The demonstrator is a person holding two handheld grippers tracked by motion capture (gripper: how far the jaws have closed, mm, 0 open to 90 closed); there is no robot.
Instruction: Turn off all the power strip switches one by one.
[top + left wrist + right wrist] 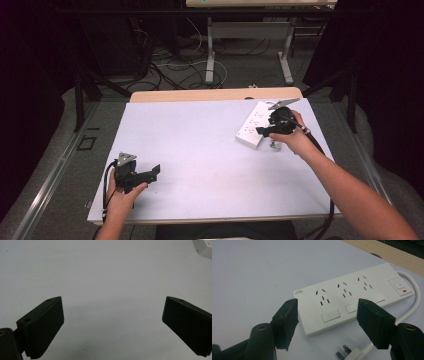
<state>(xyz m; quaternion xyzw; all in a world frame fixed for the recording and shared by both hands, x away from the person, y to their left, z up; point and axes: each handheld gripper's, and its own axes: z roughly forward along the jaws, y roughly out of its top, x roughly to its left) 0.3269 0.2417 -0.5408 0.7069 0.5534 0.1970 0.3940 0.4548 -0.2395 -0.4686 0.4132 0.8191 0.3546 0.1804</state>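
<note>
A white power strip (pixel 254 123) lies at the table's far right; in the right gripper view the power strip (pixel 352 296) shows three socket groups and a switch at its far end. A white plug (pixel 348 355) on a white cable (pixel 414 300) lies on the table just in front of the strip. My right gripper (pixel 327 315) hovers over the strip's near end, open, with nothing between its fingers. My right gripper (pixel 264 131) is held by a hand beside the strip. My left gripper (pixel 152 172) rests at the table's near left, open and empty; in its own view the left gripper (pixel 112 325) faces bare table.
The white table top (pixel 200 150) has a wooden strip (pixel 215 95) along its far edge. A corner of the power strip (pixel 203 247) shows at the top right of the left gripper view. Beyond the table stand desk legs (pixel 210 60) and floor cables (pixel 170 70).
</note>
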